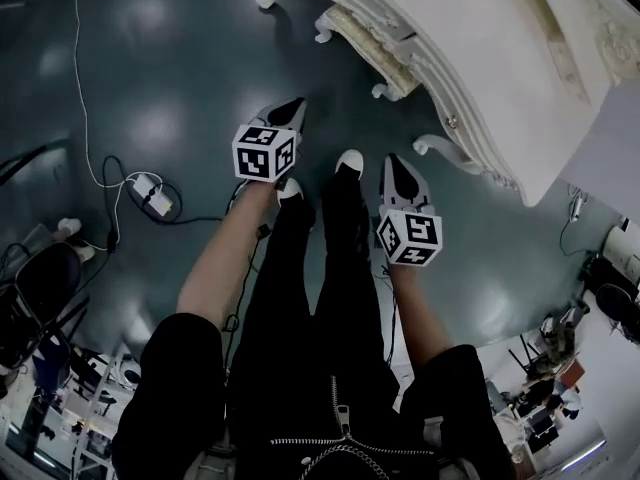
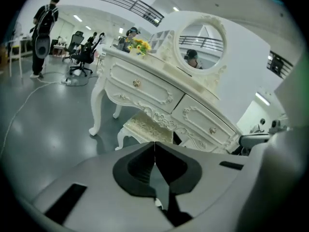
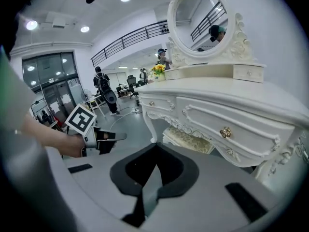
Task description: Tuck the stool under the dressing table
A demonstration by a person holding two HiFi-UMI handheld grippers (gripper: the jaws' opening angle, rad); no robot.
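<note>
The white carved dressing table (image 1: 500,58) stands at the upper right of the head view, with its round mirror (image 2: 200,45) on top. The cream stool (image 1: 368,46) sits beneath it, only its front edge and legs showing; it also appears under the drawers as stool (image 2: 147,127) and stool (image 3: 189,140). My left gripper (image 1: 293,108) hovers above the grey floor, well short of the stool, jaws shut and empty (image 2: 154,145). My right gripper (image 1: 397,164) is beside it on the right, also shut with nothing between its jaws (image 3: 155,147). The left gripper (image 3: 115,137) shows in the right gripper view.
A white cable and power adapter (image 1: 152,196) lie on the floor to the left. An office chair (image 1: 45,288) stands at the left edge. The person's legs and shoes (image 1: 350,163) are between the grippers. A person with a bag (image 2: 42,33) stands far off among chairs.
</note>
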